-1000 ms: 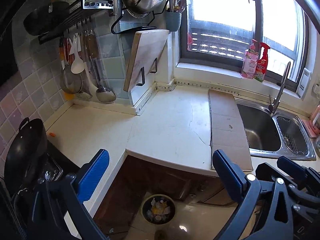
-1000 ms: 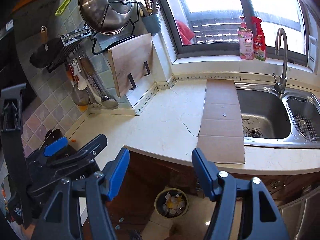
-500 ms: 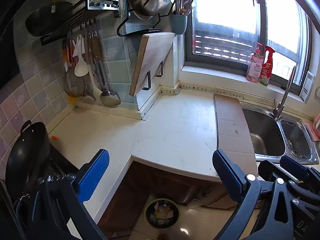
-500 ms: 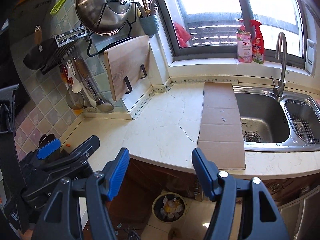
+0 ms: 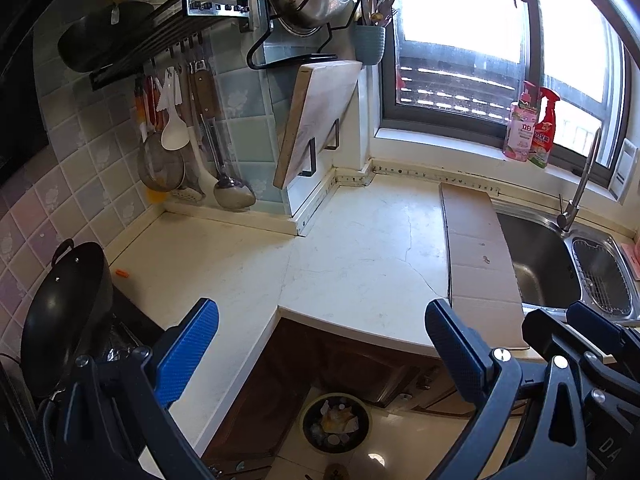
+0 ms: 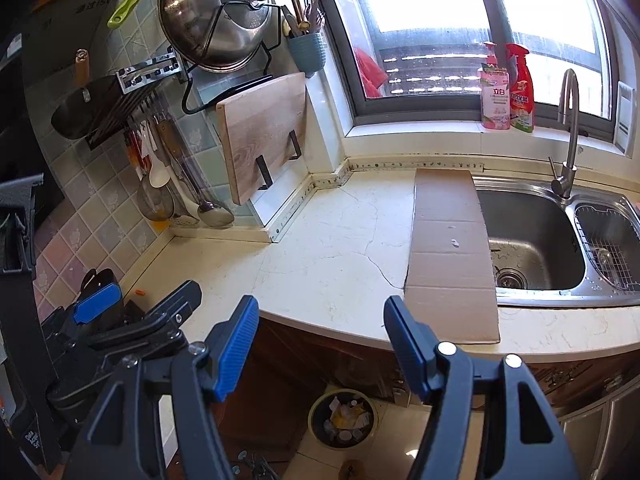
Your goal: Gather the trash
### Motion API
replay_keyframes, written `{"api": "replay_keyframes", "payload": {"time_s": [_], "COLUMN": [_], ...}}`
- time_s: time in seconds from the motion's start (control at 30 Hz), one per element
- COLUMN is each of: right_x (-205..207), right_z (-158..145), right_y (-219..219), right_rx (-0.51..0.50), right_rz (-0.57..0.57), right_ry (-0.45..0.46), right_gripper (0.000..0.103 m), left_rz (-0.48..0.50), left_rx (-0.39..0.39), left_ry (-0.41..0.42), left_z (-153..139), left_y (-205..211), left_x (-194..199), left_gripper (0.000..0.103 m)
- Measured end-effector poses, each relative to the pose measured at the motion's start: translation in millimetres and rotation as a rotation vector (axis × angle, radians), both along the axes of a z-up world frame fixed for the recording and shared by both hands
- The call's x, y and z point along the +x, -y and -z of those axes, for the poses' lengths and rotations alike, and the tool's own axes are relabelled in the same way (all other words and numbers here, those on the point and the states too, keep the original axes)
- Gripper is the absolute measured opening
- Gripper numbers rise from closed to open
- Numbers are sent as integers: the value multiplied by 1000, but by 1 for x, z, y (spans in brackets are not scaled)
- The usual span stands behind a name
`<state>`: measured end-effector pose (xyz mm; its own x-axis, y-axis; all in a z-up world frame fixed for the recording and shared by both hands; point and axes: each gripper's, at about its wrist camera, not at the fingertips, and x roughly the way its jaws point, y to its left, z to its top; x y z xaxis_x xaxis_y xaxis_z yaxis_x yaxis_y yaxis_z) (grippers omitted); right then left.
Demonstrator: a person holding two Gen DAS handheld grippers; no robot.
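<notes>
A round trash bin [image 5: 335, 423] with scraps inside stands on the floor below the counter; it also shows in the right wrist view [image 6: 343, 419]. A flat cardboard strip [image 5: 478, 260] lies on the counter beside the sink, also in the right wrist view [image 6: 452, 248]. A small orange scrap [image 5: 121, 274] lies on the counter near the wok. My left gripper [image 5: 320, 344] is open and empty, above the counter edge. My right gripper [image 6: 318, 340] is open and empty, to the right of the left one.
A steel sink [image 6: 532, 236] with tap is at the right. A black wok [image 5: 60, 312] sits at the left. A cutting board [image 6: 264, 136], hanging utensils [image 5: 188, 140] and a pot [image 6: 216, 12] are on the wall. Two bottles [image 6: 508, 88] stand on the sill.
Both grippers have pulled back and risen slightly, so the counter and bin look farther and lower. Both jaws stay open and empty.
</notes>
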<state>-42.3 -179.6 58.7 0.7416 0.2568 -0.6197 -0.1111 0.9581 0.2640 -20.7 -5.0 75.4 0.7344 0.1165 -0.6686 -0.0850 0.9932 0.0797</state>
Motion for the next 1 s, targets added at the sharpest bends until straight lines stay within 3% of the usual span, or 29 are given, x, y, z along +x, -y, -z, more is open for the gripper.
{"api": "replay_keyframes", "payload": {"time_s": [1.0], "right_x": [4], "right_z": [16], "right_y": [-24], "right_rx": [-5], "right_rz": [6], "right_ry": [-72], "right_gripper": [66], "left_rz": [-12], "left_rx": [-1], "left_ry": [-85], "left_z": [17], "left_y": [-15], "left_x": [2], "left_gripper": [102]}}
